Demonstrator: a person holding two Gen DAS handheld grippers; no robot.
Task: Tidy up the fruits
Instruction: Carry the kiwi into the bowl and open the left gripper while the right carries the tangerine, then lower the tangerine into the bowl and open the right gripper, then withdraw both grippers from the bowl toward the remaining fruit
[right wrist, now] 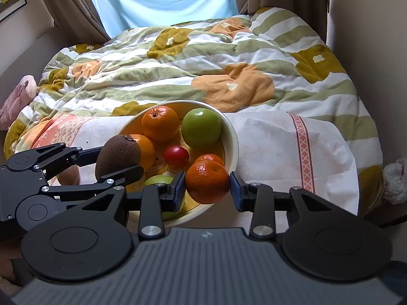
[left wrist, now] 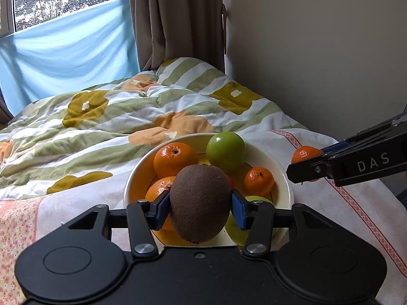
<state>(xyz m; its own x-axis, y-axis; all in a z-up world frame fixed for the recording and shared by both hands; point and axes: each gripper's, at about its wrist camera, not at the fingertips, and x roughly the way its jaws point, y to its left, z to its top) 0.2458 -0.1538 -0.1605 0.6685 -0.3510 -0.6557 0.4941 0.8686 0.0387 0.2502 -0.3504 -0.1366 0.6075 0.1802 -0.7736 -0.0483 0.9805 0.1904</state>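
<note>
L gripper (left wrist: pixel 200 209) pinches a kiwi (left wrist: pixel 199 203) between its blue pads (left wrist: pixel 162 209), the fruit filling the whole gap and bulging fwd and below the jaws. R gripper (right wrist: pixel 207 186) is clamped on a mandarin (right wrist: pixel 207 181), pads against both its flanks. Both loads hang over the near part of the bowl (right wrist: pixel 232 137), which sits just ahead of and beneath both jaw sets.

Risks, as judged:
- The bowl rests on soft bedding w/ no firm base, and in the right wrist view it looks tilted. A dropped fruit or a knock from a finger could tip it or roll the contents out.
- The kiwi is egg-shaped and fuzzy, gripped across its width; if the hold is off-centre it could swivel or slide out downward.
- The mandarin's skin is thin and dimpled; too hard a squeeze may bruise or split it.
- The two grippers stand close together; simultaneous release invites a clash.
- The bowl is already crowded, so an added fruit may bounce off rounded neighbours.

Materials: bowl is a glossy cream ceramic-looking dish w/ yellow interior. Beyond the jaws lie a smooth waxy green apple (right wrist: pixel 201 127), a pebbled orange (right wrist: pixel 160 123), and a small shiny red fruit (right wrist: pixel 176 155), type uncertain. A second kiwi (right wrist: pixel 68 175) lies outside the bowl, left of the L gripper. The towel (right wrist: pixel 279 139) under the bowl is flat woven cloth; the quilt (right wrist: pixel 178 58) behind is rumpled and plush.
</note>
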